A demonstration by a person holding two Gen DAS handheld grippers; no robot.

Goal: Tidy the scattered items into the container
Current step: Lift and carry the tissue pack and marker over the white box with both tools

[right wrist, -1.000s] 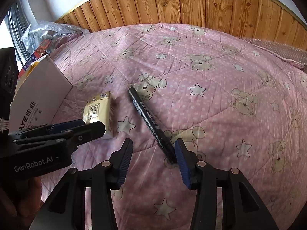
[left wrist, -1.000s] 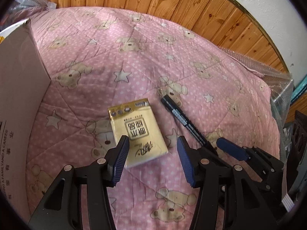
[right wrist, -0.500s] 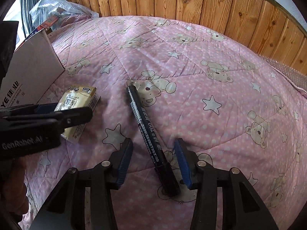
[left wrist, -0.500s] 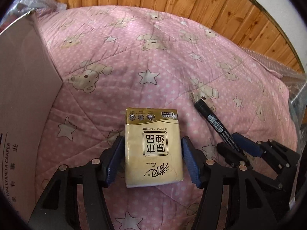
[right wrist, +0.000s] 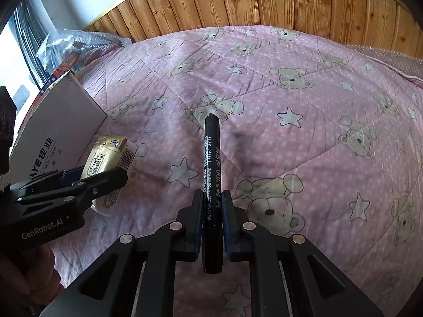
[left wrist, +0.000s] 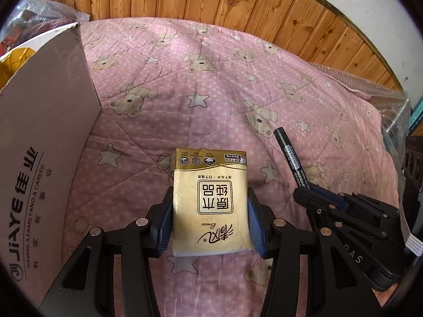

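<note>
My right hand-held gripper (right wrist: 212,211) clamps the black marker (right wrist: 211,174) while my left hand-held gripper (left wrist: 210,216) is closing around the tissue pack (left wrist: 210,200); next, lift both into the cardboard box (left wrist: 47,142).

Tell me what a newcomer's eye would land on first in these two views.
Probably the two grips: the left gripper closing around a yellow tissue pack, and the right gripper shut on a black marker. Both sit over a pink teddy-bear quilt, with the cardboard box on the left.
</note>
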